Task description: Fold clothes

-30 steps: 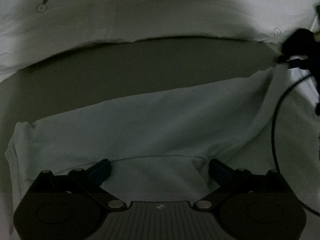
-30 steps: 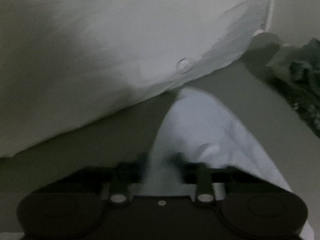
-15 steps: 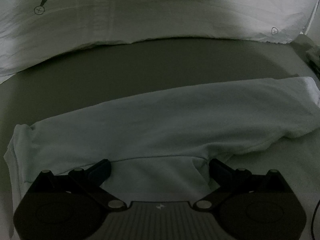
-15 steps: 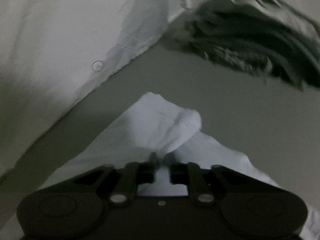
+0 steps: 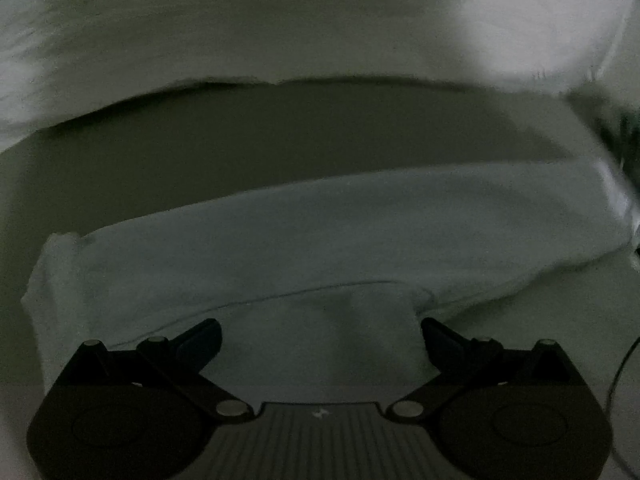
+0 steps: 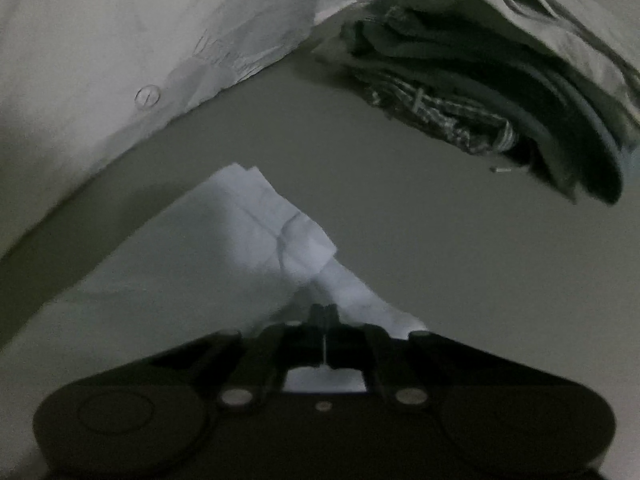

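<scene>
A white garment (image 5: 320, 236) lies spread across the grey bed surface, with a long folded band running left to right. My left gripper (image 5: 320, 332) is open, its fingers wide apart just above the garment's near part, holding nothing. In the right wrist view the garment's end (image 6: 256, 232) lies creased in front of my right gripper (image 6: 324, 312). The right jaws are closed together over a fold of the white cloth; the pinch itself is dark and partly hidden.
A white printed pillow (image 5: 280, 28) lies along the far side, also in the right wrist view (image 6: 120, 60). A pile of dark and patterned clothes (image 6: 500, 80) sits at the right. Grey bed surface (image 6: 400, 200) lies between them. A black cable (image 5: 618, 376) hangs at the right.
The right gripper brought the garment's end down from its raised position onto the bed, then closed its jaws fully. The left gripper shifted slightly forward and stayed open.
</scene>
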